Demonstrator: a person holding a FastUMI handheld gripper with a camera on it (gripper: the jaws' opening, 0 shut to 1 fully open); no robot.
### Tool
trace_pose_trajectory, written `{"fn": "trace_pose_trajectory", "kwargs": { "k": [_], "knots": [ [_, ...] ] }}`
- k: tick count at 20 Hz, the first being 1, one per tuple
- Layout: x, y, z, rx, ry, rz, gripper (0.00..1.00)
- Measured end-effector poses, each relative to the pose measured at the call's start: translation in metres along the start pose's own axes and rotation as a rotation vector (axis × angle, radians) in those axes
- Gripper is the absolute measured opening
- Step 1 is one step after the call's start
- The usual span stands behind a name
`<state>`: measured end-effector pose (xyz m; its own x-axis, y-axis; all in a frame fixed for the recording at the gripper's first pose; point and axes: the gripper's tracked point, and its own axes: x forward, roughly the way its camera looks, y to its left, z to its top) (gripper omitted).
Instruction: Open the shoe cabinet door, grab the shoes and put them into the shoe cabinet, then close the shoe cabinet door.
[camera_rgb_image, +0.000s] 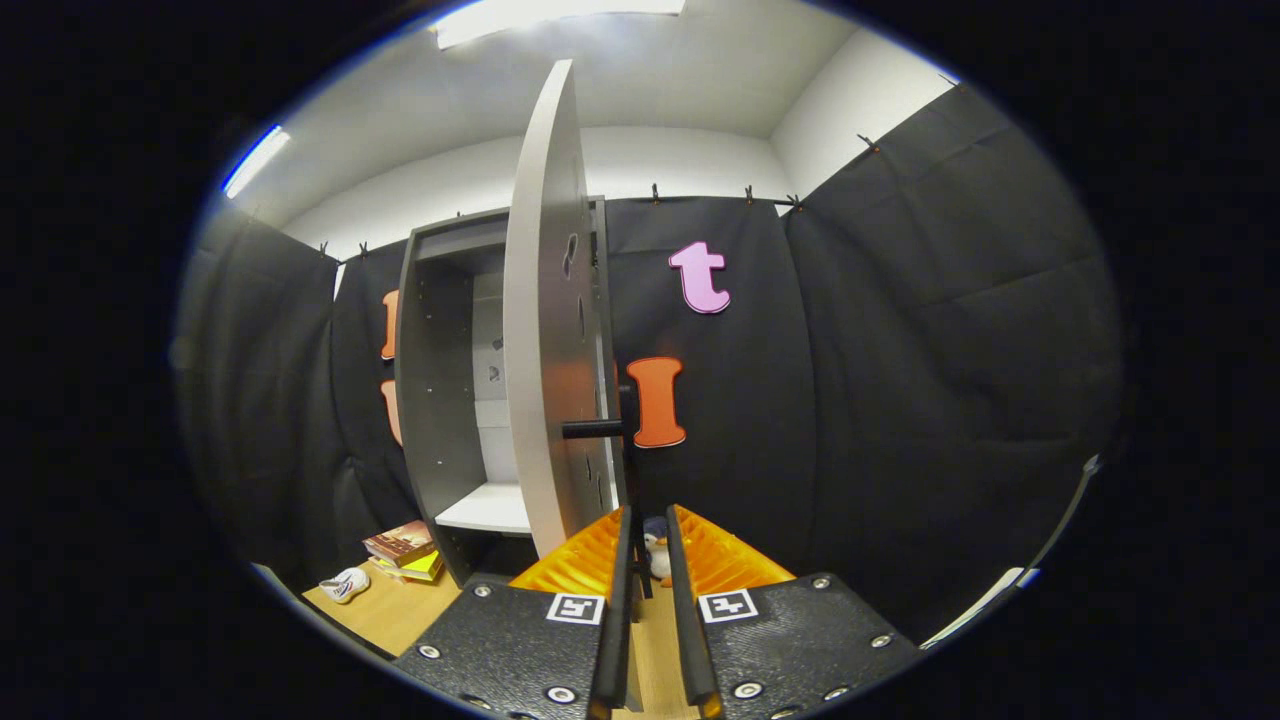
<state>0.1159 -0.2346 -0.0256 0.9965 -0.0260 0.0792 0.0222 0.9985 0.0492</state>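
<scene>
The grey shoe cabinet (432, 400) stands against the booth wall with its door (545, 330) swung out towards me, seen almost edge-on. A black handle (595, 428) juts from the door's right face. My gripper (648, 515) sits just below that handle and beside the door's lower edge. Its fingers are drawn together with only a narrow slit between them, and nothing is pressed between them. Inside the cabinet a white shelf (490, 510) shows. A white shoe (345, 583) lies on the wooden table (395, 610), left of the cabinet's foot.
A stack of books (405, 550) lies between the shoe and the cabinet. A small toy figure (657, 556) shows through the slit between the fingers, on the table beyond them. Black cloth walls close in on the left, back and right.
</scene>
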Motion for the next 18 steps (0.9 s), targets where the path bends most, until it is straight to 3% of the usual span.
{"fn": "trace_pose_trajectory", "kwargs": {
  "k": [7, 12, 18],
  "knots": [
    [-0.018, 0.001, 0.015, -0.005, -0.031, 0.006, 0.27],
    [-0.043, 0.008, 0.019, -0.008, -0.034, -0.021, 0.61],
    [-0.079, 0.038, 0.013, -0.019, -0.033, -0.030, 0.88]
  ]
}}
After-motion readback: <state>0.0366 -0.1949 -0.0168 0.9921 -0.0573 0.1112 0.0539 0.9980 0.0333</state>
